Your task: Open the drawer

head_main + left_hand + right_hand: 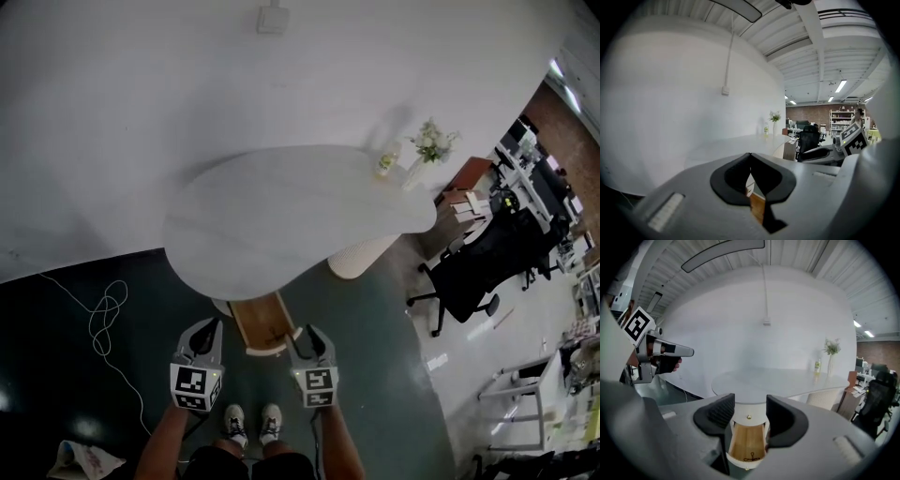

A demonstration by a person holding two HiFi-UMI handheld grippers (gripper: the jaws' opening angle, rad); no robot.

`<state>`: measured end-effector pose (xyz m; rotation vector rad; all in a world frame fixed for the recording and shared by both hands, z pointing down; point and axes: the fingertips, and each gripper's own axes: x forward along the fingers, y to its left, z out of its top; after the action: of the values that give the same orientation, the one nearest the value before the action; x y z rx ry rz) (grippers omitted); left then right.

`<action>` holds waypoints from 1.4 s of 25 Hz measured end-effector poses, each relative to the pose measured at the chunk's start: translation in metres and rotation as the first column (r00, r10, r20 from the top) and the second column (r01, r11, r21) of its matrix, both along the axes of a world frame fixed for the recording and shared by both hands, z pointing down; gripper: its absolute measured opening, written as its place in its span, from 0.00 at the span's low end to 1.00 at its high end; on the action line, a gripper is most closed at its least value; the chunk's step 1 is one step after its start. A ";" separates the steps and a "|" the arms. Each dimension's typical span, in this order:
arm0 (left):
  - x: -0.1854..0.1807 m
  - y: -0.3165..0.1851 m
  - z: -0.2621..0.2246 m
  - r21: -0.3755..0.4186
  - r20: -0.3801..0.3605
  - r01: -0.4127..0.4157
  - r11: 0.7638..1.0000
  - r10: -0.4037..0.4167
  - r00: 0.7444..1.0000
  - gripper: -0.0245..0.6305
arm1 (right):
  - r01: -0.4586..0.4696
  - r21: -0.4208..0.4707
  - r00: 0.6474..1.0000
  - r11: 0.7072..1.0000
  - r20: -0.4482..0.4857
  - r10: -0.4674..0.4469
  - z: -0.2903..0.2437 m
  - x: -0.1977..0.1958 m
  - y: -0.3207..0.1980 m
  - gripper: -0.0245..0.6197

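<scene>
Under white table, wooden drawer pulled out over dark floor; left tongs together, right tongs apart.

Open-plan office, swivel chair, desks

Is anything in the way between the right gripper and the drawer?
No, nothing visible. The right gripper hangs open and empty in front of the drawer, which is already pulled out from under the table.

Overhead view; two low, toward table
</scene>
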<state>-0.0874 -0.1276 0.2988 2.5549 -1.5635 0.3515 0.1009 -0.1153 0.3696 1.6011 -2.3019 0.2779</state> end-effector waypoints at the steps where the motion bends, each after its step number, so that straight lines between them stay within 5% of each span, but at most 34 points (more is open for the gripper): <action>1: -0.002 -0.001 -0.008 0.005 0.000 0.002 1.000 -0.002 1.000 0.05 | -0.002 0.011 1.000 1.000 0.004 0.002 -0.012 -0.002 0.000 0.37; 21: -0.034 0.023 -0.108 0.081 -0.013 0.038 0.996 -0.037 0.999 0.05 | 0.001 0.171 1.000 0.985 0.024 -0.005 -0.151 -0.021 0.022 0.36; 35: -0.049 0.036 -0.125 0.108 -0.010 0.072 0.992 -0.071 0.997 0.05 | -0.006 0.228 1.000 0.974 0.030 -0.001 -0.177 -0.027 0.032 0.18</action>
<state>-0.1366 -0.0916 0.1734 2.5677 -1.7118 0.2580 0.0736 -0.0829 0.1929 1.7163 -2.4280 0.0380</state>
